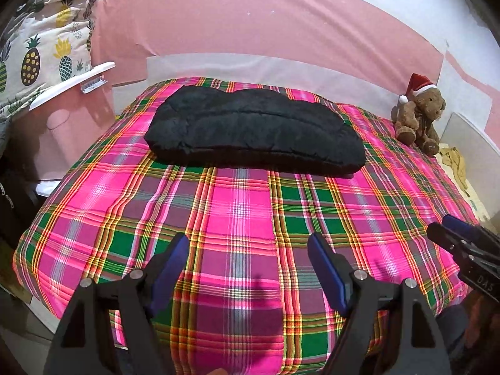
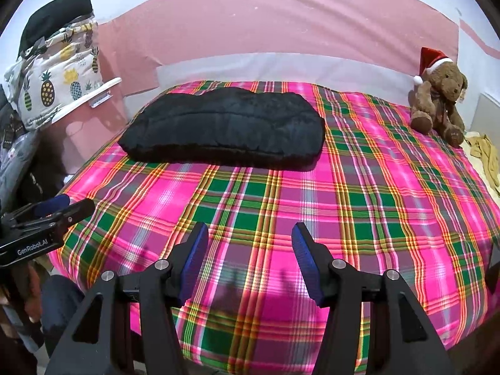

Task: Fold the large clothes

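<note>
A black padded garment (image 1: 254, 131) lies folded into a thick oblong bundle at the far side of the plaid bed cover (image 1: 240, 218); it also shows in the right wrist view (image 2: 225, 128). My left gripper (image 1: 248, 245) is open and empty, held above the near part of the bed, well short of the garment. My right gripper (image 2: 250, 232) is open and empty too, also over the near part of the bed. Each gripper shows at the edge of the other's view: the right gripper (image 1: 462, 237), the left gripper (image 2: 59, 209).
A brown teddy bear (image 2: 439, 100) with a Santa hat sits at the far right corner. Yellow cloth (image 2: 484, 156) lies beside it. A pile of pineapple-print bedding (image 2: 59, 84) on a white shelf stands at the left. A pink wall (image 2: 281, 25) runs behind.
</note>
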